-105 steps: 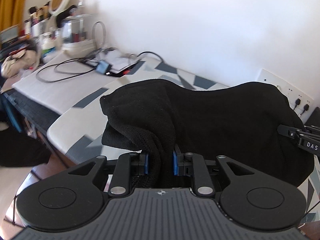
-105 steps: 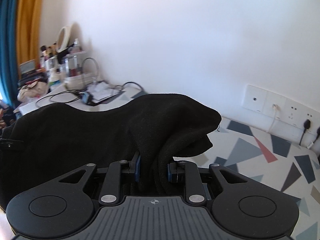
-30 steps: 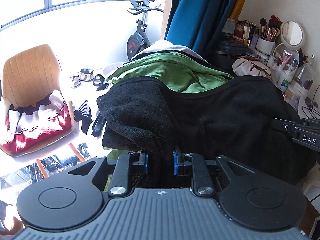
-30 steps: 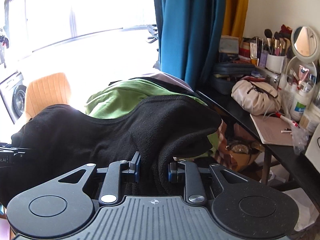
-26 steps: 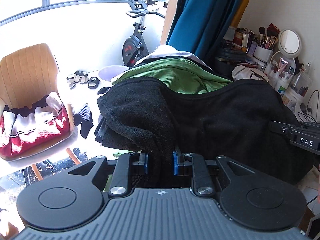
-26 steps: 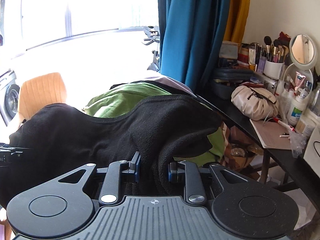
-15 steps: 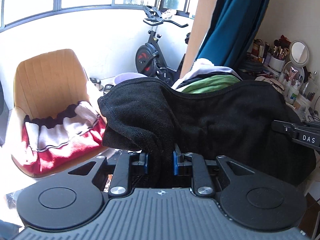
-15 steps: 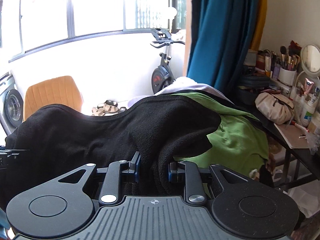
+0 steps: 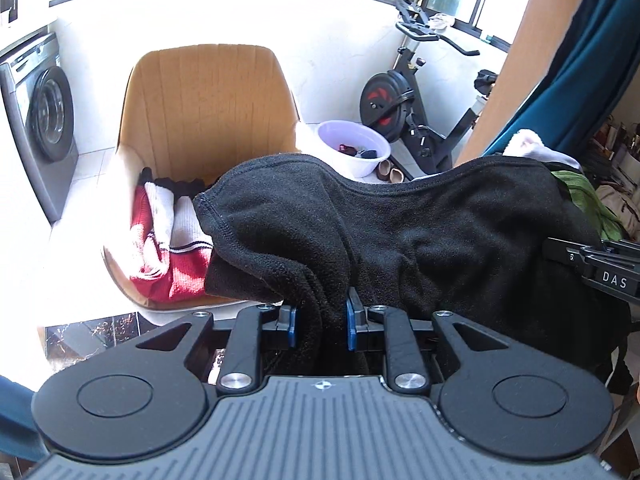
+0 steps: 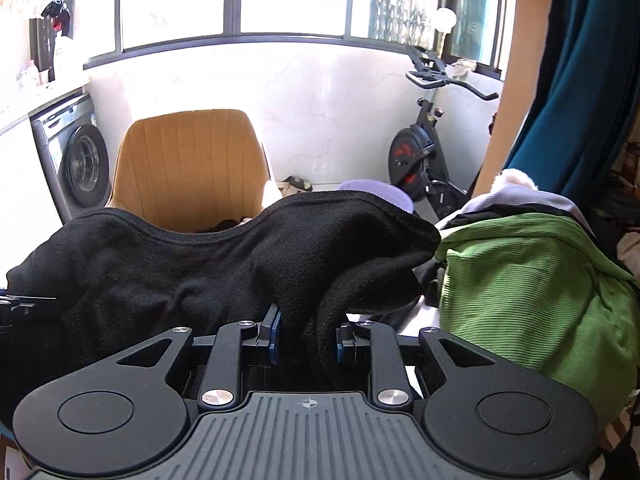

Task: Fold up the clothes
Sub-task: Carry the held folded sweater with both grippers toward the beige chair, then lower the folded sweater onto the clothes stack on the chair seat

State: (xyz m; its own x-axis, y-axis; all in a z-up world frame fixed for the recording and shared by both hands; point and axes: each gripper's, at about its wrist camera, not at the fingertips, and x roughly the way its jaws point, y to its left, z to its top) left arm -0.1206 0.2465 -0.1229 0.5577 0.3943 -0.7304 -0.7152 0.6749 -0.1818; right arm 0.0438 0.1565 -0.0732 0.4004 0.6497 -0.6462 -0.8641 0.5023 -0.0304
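Observation:
A folded black fleece garment point(image 9: 420, 236) hangs in the air between both grippers. My left gripper point(image 9: 321, 326) is shut on its left end, with bunched cloth between the blue pads. My right gripper point(image 10: 306, 340) is shut on the right end of the same black fleece point(image 10: 224, 268). The right gripper's body point(image 9: 600, 268) shows at the right edge of the left wrist view. Ahead stands a tan chair point(image 9: 204, 104) with a folded red and white garment point(image 9: 168, 248) on its seat; the same chair point(image 10: 188, 160) shows in the right wrist view.
A pile of clothes topped by a green ribbed garment point(image 10: 532, 288) lies at the right. A washing machine point(image 9: 40, 120) stands at the left, an exercise bike point(image 9: 416, 108) and a lilac basin point(image 9: 354, 152) behind the chair. A blue curtain point(image 10: 580, 80) hangs at the right.
Both grippers have swung left with the black fleece held between them, away from the dressing table and the clothes pile. The tan chair now lies straight ahead and closer. Both grips are unchanged.

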